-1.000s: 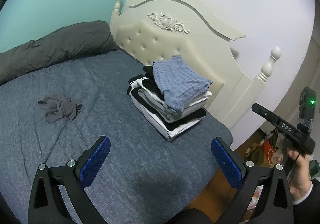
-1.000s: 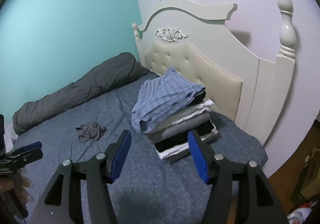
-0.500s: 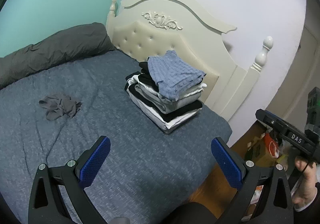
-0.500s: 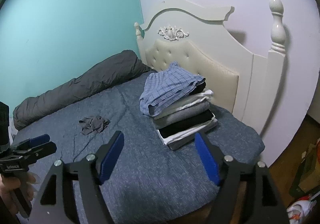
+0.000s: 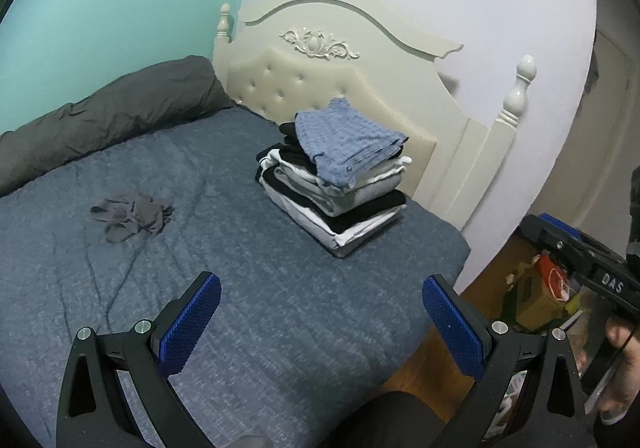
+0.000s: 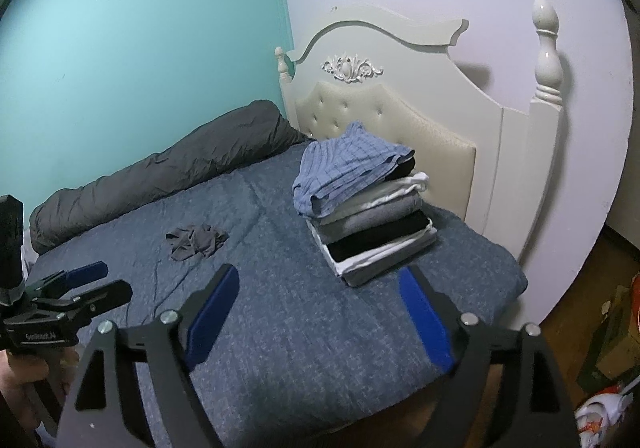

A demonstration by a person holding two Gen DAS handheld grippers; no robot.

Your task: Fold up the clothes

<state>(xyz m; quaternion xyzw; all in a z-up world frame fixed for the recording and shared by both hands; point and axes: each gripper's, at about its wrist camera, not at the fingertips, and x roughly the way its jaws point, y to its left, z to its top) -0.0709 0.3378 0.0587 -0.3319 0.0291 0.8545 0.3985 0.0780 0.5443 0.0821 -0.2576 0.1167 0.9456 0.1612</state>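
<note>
Nearest the lens, the left gripper [image 5: 320,312] hangs over the near edge of the blue-grey quilted bed cover [image 5: 248,288] with its blue-padded fingers [image 5: 190,328] spread wide and nothing between them. The right gripper [image 6: 320,312] is likewise released, its blue pads [image 6: 212,314] parted above the same edge and holding nothing. In the left wrist view the right gripper's body is cut off at the frame's right side, and the hand [image 5: 622,360] holding it is only partly seen. The cluttered floor past the bed's right edge is too blurred to make out.

Farther in, a small crumpled grey garment [image 5: 130,217] lies loose near the middle of the cover, well apart from both grippers, ahead and to the left of each. To its right, close to the far right corner of the bed, stands a stack of folded clothes [image 5: 340,204] in white, black and grey layers, topped by a folded blue checked garment [image 5: 348,144] that droops over the stack's front. The lower layers hide one another, so the pieces cannot be counted.

Behind the stack rises the cream tufted headboard [image 5: 332,88] with its carved ornament, and a rolled dark grey duvet [image 5: 104,116] runs along the bed's far edge against the turquoise wall [image 5: 120,0].
</note>
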